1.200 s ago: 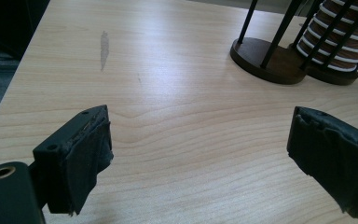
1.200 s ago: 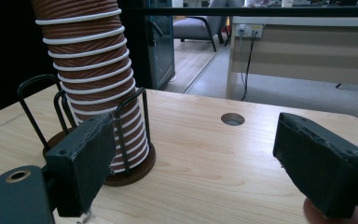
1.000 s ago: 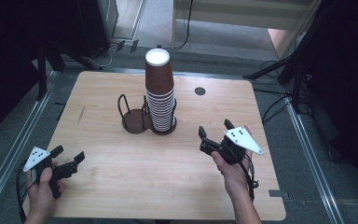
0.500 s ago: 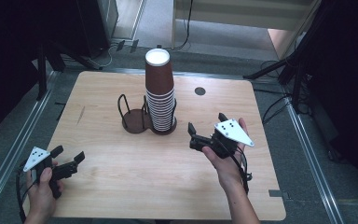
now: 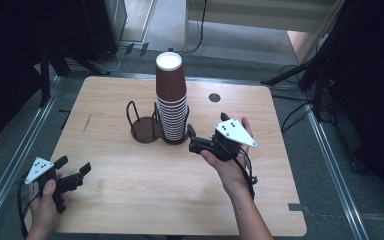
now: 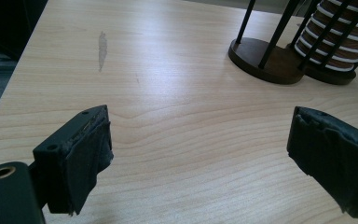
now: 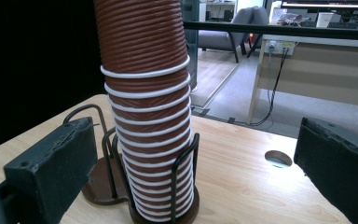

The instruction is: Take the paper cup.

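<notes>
A tall stack of brown paper cups (image 5: 171, 100) with white rims stands upright in the right ring of a dark wire holder (image 5: 142, 125); the holder's left ring is empty. My right gripper (image 5: 192, 140) hovers just right of the stack, pointing at it, jaws open and apart from the cups. In the right gripper view the cup stack (image 7: 147, 93) rises close ahead between the two spread jaws of my right gripper (image 7: 196, 172). My left gripper (image 5: 74, 166) rests low near the table's front left corner. In its own view the left gripper (image 6: 200, 158) is open over bare wood, with the holder (image 6: 261, 53) far off.
The wooden table (image 5: 130, 200) has a round cable hole (image 5: 214, 97) behind the right gripper and a faint scuff (image 5: 86, 123) at the left. Dark stand legs and cables lie on the floor around it. Metal rails run along both sides.
My right gripper has moved left and a little up, closing in on the cup stack. The left gripper has stayed where it was.
</notes>
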